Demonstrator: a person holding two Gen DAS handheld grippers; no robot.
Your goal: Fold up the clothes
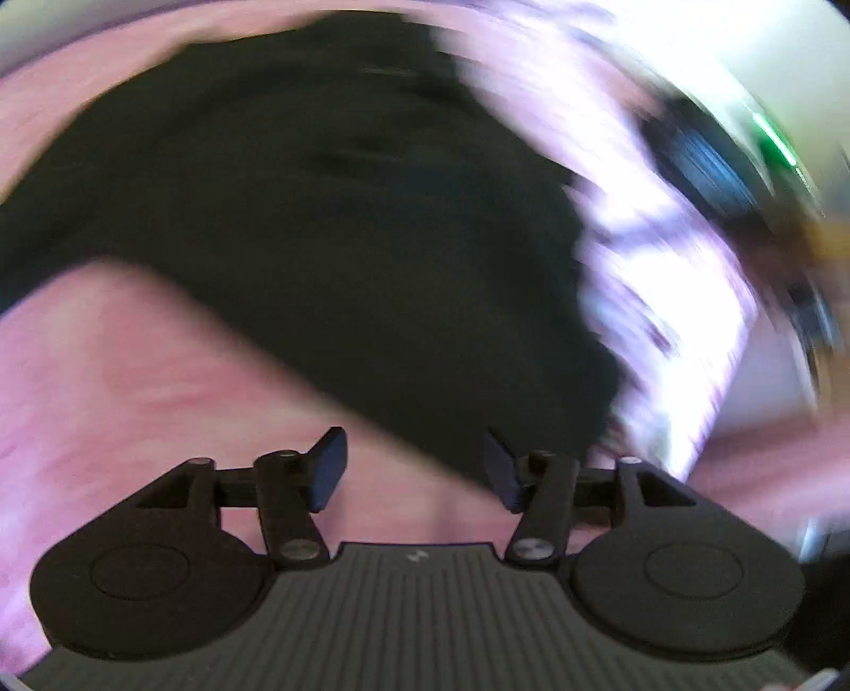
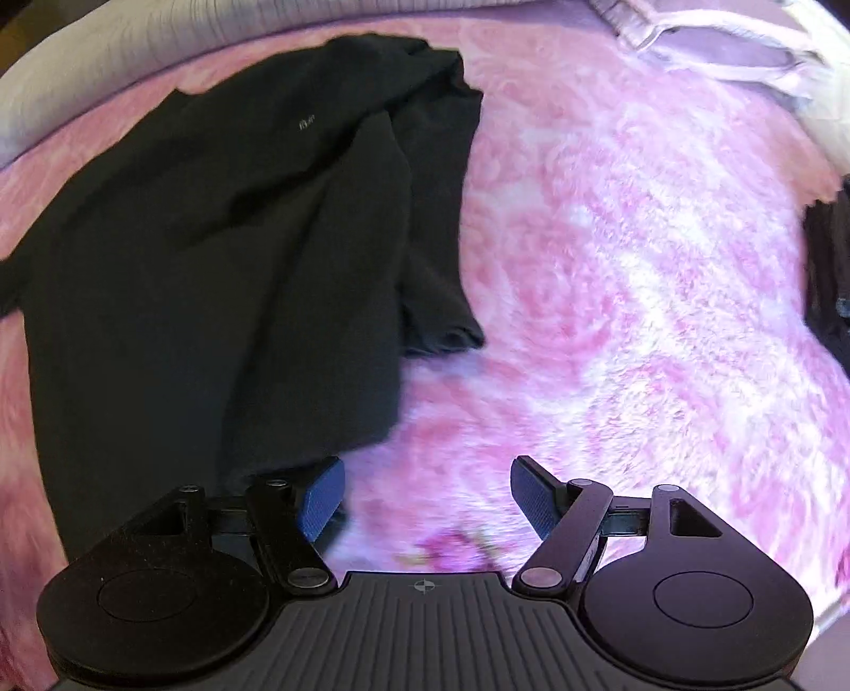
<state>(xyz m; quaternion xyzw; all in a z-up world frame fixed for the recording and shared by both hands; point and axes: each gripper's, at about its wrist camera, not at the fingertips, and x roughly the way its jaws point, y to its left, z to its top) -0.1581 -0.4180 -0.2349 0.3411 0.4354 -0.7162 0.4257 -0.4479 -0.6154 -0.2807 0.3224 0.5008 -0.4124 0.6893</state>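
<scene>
A black T-shirt [image 2: 223, 223] lies spread on a pink fluffy blanket [image 2: 611, 276], with its right side and sleeve folded inward. In the left wrist view the shirt [image 1: 319, 223] fills the middle, blurred by motion. My left gripper [image 1: 414, 468] is open and empty, its tips over the shirt's lower edge. My right gripper [image 2: 425, 494] is open and empty, just below the shirt's bottom right corner, over the blanket.
A grey pillow or bedding [image 2: 106, 58] lies along the far edge. A light garment [image 2: 717, 48] lies at the top right. A dark object [image 2: 829, 276] sits at the right edge of the blanket.
</scene>
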